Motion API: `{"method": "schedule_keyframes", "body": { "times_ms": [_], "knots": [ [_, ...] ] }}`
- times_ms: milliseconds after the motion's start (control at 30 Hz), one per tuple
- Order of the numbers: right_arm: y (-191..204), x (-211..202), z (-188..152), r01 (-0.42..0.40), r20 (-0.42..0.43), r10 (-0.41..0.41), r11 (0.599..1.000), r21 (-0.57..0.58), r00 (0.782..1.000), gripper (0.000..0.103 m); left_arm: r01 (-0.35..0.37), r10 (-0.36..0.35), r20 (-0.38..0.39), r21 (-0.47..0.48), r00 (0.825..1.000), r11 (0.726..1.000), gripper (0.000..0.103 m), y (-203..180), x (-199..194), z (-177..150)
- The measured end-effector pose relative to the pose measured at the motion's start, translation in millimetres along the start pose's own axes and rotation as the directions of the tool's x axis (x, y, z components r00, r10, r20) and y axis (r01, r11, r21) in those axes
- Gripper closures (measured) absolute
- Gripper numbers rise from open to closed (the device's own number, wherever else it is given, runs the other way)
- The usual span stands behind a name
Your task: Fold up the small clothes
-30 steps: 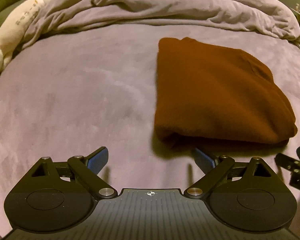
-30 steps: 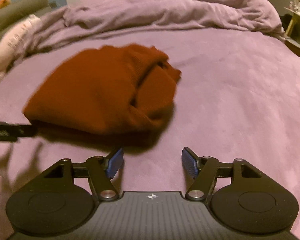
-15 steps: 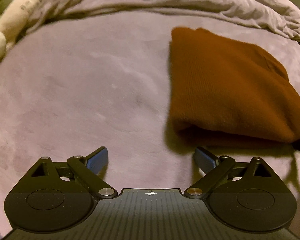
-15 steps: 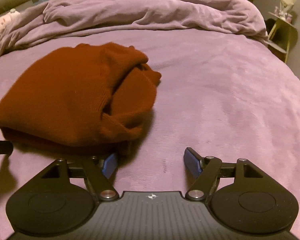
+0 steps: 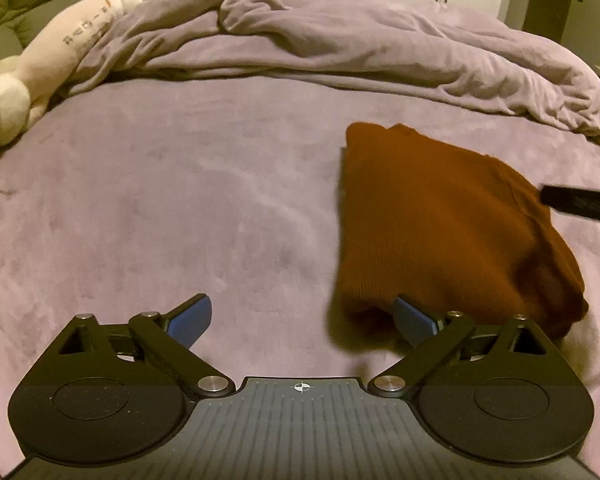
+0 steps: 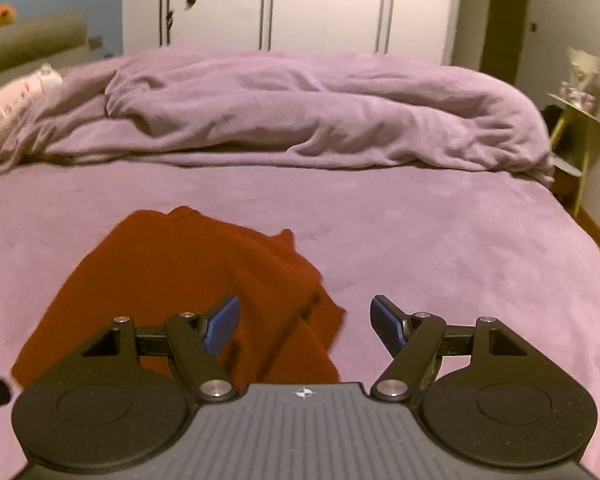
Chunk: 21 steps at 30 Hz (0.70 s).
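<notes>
Both grippers hang over the bed (image 5: 180, 200) with nothing in them. The left gripper (image 5: 302, 318) stands wide open at the near left corner of the folded rust-brown sweater (image 5: 440, 220); the right gripper (image 6: 304, 322) is spread above the sweater's right edge, blue pads clear of the knit. A second ago the right gripper sat lower and narrower, short of the sweater's near edge; the bundle has kept its place mid-bed.

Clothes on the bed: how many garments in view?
1. A folded rust-brown sweater lies on the purple bed, near the open grippers. More could be hidden under the bunched duvet.
</notes>
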State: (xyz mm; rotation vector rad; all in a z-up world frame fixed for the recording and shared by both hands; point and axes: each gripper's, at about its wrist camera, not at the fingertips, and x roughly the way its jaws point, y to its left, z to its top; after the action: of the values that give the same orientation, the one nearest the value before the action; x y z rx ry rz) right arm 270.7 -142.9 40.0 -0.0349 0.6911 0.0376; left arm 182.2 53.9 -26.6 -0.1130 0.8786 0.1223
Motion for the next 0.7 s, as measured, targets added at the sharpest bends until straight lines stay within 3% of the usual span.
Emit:
{"method": "schedule_keyframes", "body": {
  "times_ms": [200, 267, 333, 400, 467, 567, 700],
  "knots": [
    [24.3, 55.0, 6.2, -0.003, -0.022, 0.0, 0.992, -0.123, 1.0, 0.031, 0.014, -0.014, -0.023, 0.0, 1.0, 1.0, 0.002, -0.6, 7.9, -3.0],
    [31.9, 75.5, -0.5, 0.021, -0.093, -0.041, 0.977, -0.211, 0.995, 0.018, 0.015, -0.016, -0.021, -0.005, 1.0, 1.0, 0.002, -0.6, 9.7, -2.6],
    [24.8, 85.8, 1.1, 0.038, -0.119, -0.059, 0.984, -0.175, 0.991, 0.004, 0.016, -0.016, -0.031, -0.006, 0.999, 1.0, 0.002, -1.2, 12.4, -1.0],
    [11.8, 88.3, 10.2, -0.006, -0.188, -0.01, 0.997, -0.081, 0.982, 0.004, 0.012, -0.012, -0.032, -0.009, 0.999, 1.0, 0.002, -1.6, 10.6, 1.2],
    [8.3, 70.0, 12.8, -0.011, -0.173, 0.001, 0.998, -0.058, 0.985, 0.005, 0.026, -0.026, 0.0, -0.017, 1.0, 1.0, 0.002, -0.8, 3.2, 3.7],
    [9.9, 17.4, -6.1, -0.039, -0.066, 0.033, 0.995, -0.087, 0.997, 0.006, 0.022, -0.02, 0.05, -0.04, 0.999, 0.999, 0.002, -0.9, -4.2, 9.9],
    [13.4, -24.0, -42.5, -0.049, -0.055, 0.043, 0.993, -0.104, 0.998, 0.005, 0.004, -0.003, 0.026, -0.024, 1.0, 1.0, 0.002, -9.3, 13.4, 18.7]
  ]
}}
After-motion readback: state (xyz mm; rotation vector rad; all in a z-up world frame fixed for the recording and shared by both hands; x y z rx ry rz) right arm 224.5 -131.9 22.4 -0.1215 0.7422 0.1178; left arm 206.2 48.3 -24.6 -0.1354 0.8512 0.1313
